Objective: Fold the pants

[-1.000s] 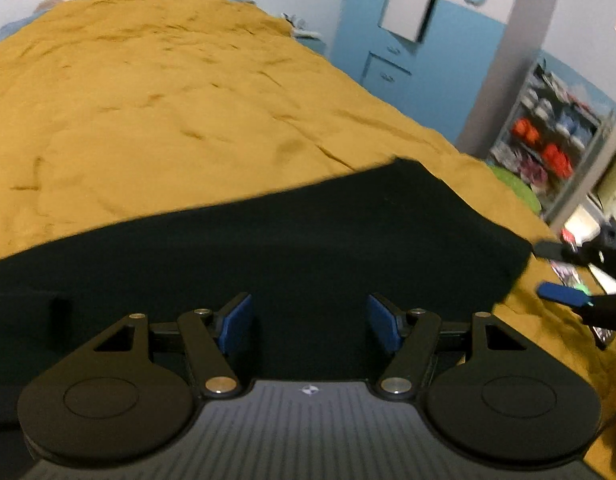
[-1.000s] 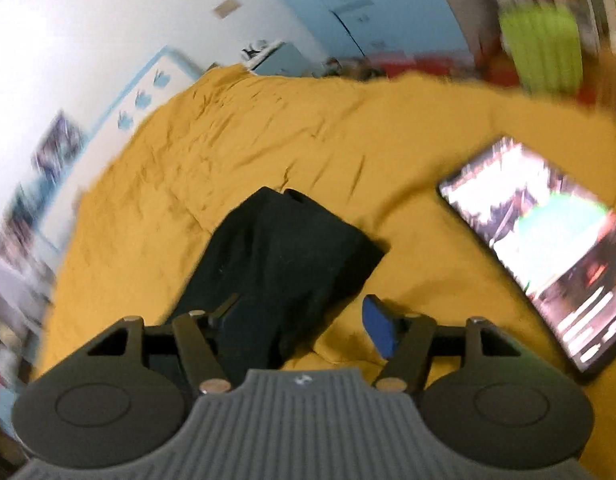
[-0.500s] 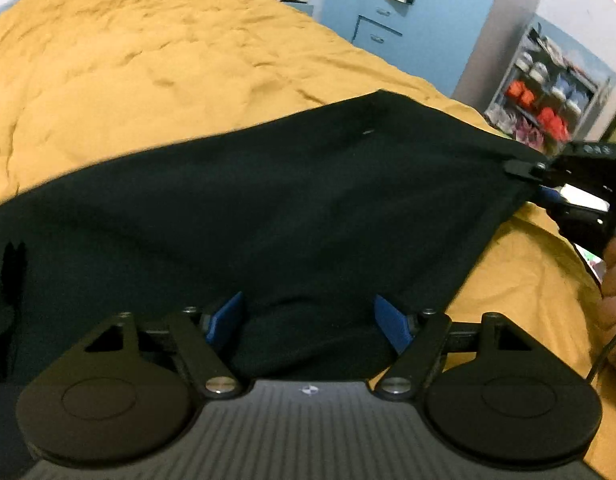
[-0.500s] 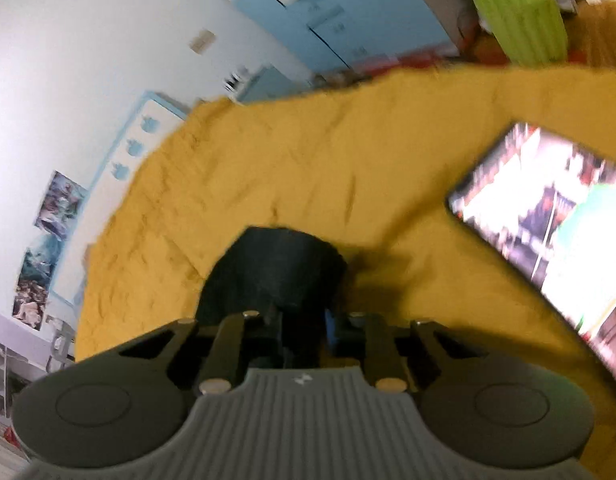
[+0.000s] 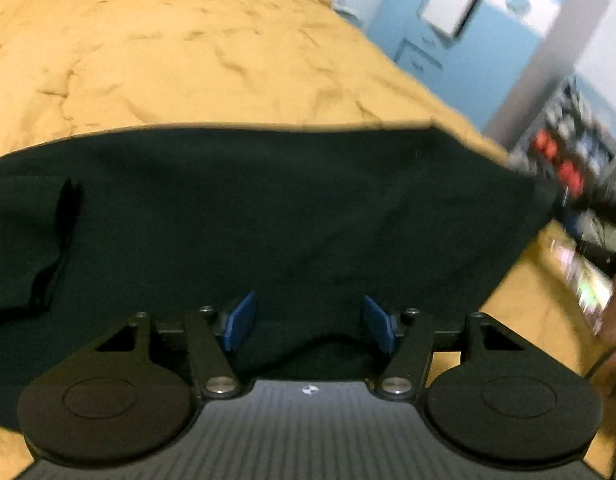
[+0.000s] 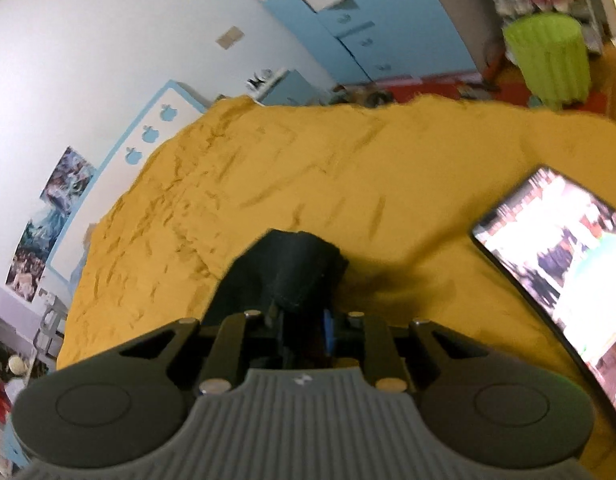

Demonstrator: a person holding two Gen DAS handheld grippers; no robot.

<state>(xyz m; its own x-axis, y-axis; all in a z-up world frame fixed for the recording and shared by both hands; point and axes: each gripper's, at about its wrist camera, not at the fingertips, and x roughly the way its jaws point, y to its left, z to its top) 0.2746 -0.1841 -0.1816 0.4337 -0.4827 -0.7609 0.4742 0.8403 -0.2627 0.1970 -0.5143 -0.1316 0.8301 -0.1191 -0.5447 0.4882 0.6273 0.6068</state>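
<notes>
Black pants (image 5: 268, 216) lie across a mustard-yellow bedspread (image 5: 188, 48). In the left wrist view my left gripper (image 5: 308, 320) is open, its blue pads either side of the near edge of the cloth, which bulges up between them. In the right wrist view my right gripper (image 6: 304, 328) is shut on a bunched end of the pants (image 6: 288, 276) and holds it raised above the bedspread (image 6: 308, 168). The right end of the cloth in the left wrist view is lifted and blurred; the right gripper itself cannot be made out there.
A lit tablet (image 6: 567, 268) lies on the bed at the right, also visible in the left wrist view (image 5: 583, 280). A lime green stool (image 6: 547, 56), blue cabinets (image 6: 347, 32) and a shelf rack (image 5: 567, 152) stand beyond the bed's edge.
My right gripper closed on the end of the pants and has lifted it. My left gripper stayed open at the near edge while the cloth's right end rose.
</notes>
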